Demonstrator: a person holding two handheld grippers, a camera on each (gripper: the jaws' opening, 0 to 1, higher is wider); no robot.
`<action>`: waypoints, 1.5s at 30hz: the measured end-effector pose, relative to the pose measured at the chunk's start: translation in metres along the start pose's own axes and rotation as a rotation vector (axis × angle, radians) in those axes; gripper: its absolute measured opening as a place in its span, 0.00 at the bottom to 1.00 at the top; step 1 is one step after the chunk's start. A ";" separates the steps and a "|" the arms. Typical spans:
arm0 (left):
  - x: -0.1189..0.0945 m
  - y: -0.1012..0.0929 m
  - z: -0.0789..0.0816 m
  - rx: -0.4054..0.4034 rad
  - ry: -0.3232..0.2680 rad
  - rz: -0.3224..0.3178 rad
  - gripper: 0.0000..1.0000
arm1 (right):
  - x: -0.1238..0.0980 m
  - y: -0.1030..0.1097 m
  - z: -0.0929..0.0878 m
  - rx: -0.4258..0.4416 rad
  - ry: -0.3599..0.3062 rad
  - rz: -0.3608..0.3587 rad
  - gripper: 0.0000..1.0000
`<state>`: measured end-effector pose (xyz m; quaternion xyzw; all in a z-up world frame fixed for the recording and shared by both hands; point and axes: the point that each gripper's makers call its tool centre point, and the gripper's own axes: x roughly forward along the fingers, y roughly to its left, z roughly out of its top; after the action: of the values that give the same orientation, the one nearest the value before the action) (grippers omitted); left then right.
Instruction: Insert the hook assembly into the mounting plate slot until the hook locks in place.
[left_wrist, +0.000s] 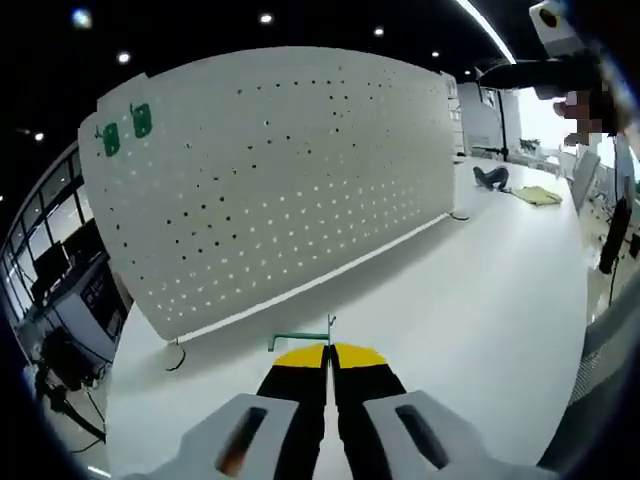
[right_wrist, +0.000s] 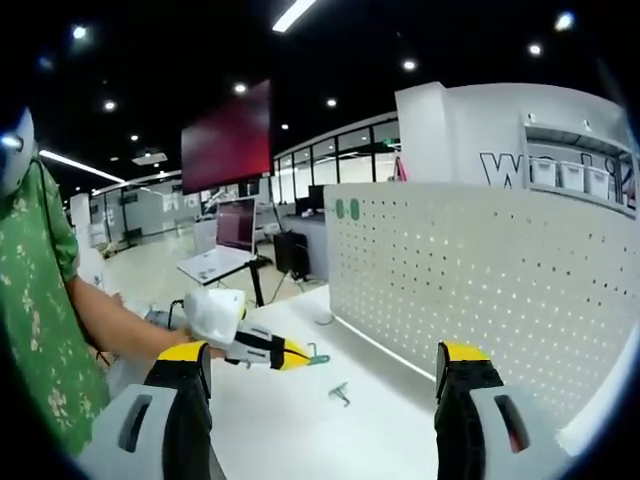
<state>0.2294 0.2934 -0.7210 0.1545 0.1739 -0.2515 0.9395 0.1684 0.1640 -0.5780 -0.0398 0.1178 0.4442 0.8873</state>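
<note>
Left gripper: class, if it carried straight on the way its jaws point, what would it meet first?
The left gripper, shut on the green hook, points across bare white table at the white pegboard. Probably the pegboard's lower part first, though depth is unclear.

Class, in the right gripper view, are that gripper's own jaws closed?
No: the right gripper has its jaws standing wide apart, with bare table between them.

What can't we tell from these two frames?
- Left gripper view: hook end inside the shut fingers, hidden by the pads.
- Both views: pegboard slot shapes too small; green tags unreadable.
- Right gripper view: small part on the table too small to identify.
</note>
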 end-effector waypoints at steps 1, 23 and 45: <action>-0.003 -0.001 0.006 0.014 -0.011 -0.003 0.01 | 0.000 0.000 0.001 -0.002 -0.002 0.000 0.96; -0.076 -0.057 0.110 0.458 -0.257 -0.101 0.02 | -0.015 0.016 0.025 -0.060 -0.040 0.016 0.90; -0.109 -0.098 0.129 0.539 -0.370 -0.221 0.02 | -0.011 0.049 0.020 0.149 0.002 0.274 0.57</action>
<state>0.1214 0.2091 -0.5819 0.3291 -0.0566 -0.4126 0.8475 0.1266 0.1889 -0.5540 0.0424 0.1555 0.5511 0.8187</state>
